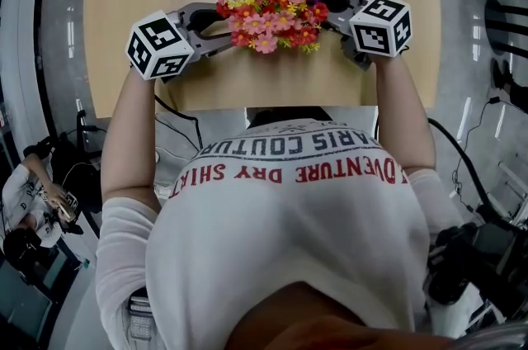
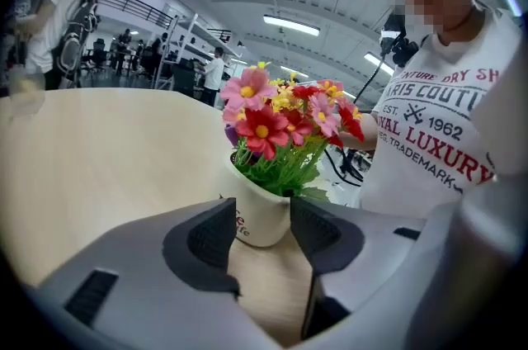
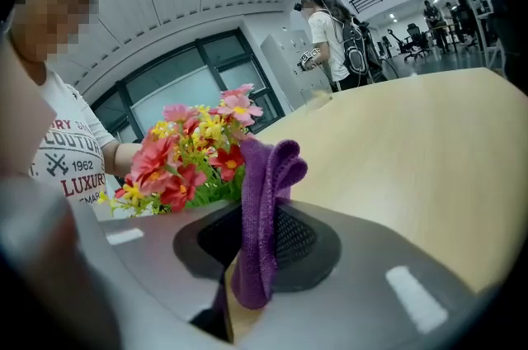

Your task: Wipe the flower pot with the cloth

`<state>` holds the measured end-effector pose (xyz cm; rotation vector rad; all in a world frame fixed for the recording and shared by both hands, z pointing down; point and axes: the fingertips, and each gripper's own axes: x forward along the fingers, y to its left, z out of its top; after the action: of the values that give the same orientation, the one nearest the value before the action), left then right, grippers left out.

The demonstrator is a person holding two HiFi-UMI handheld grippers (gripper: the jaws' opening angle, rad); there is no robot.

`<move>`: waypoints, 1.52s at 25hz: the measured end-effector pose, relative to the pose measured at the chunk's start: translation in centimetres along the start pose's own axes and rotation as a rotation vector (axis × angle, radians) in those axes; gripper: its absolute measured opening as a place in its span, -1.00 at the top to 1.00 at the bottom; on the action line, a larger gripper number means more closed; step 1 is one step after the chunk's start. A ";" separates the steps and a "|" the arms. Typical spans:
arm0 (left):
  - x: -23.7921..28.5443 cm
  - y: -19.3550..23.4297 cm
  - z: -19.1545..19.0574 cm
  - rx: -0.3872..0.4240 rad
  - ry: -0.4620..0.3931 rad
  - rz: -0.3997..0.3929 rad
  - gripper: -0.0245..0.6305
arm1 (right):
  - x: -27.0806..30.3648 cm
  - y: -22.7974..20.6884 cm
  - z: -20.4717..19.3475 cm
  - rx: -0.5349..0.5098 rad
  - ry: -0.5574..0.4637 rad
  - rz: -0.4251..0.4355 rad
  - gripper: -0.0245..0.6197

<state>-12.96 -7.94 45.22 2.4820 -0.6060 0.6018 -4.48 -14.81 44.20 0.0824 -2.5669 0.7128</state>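
one flower pot [image 2: 256,212], one purple cloth [image 3: 264,191], one table [image 1: 272,84] and two grippers (the left gripper [image 2: 262,226], the right gripper [image 3: 257,243]), each with one marker cube [image 1: 159,44].

White flower pot [image 2: 262,212] upright on table [image 2: 99,150], pink-red blooms [image 2: 280,113], purple cloth [image 3: 262,208] pinched in right tongs [image 3: 252,239]

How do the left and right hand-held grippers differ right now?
The left hand-held gripper has its jaws set fairly wide, apparently clamped on the flower pot. The right hand-held gripper is closed narrow on the purple cloth. The left one's pot stands on the table, while the right one's cloth sticks up above its pads. Both point at the flowers from opposite sides.
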 end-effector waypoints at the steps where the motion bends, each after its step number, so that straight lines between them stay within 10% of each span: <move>1: -0.2 -0.1 0.0 -0.003 -0.014 0.034 0.33 | 0.0 -0.2 0.3 0.000 -0.001 0.002 0.72; 13: -0.6 -3.2 -0.3 -0.183 -0.195 0.399 0.33 | 1.6 0.2 3.5 0.055 -0.005 0.124 0.72; 29: 0.4 -3.0 -0.5 -0.253 -0.230 0.438 0.33 | 3.5 -1.6 0.8 0.011 0.156 0.077 0.73; 38: -0.2 -3.9 -0.4 -0.329 -0.261 0.448 0.33 | 3.2 -3.3 4.9 -0.033 0.031 0.046 0.72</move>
<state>-11.21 -4.61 43.95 2.1336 -1.2736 0.3009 -8.78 -19.89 43.54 0.0013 -2.5578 0.6838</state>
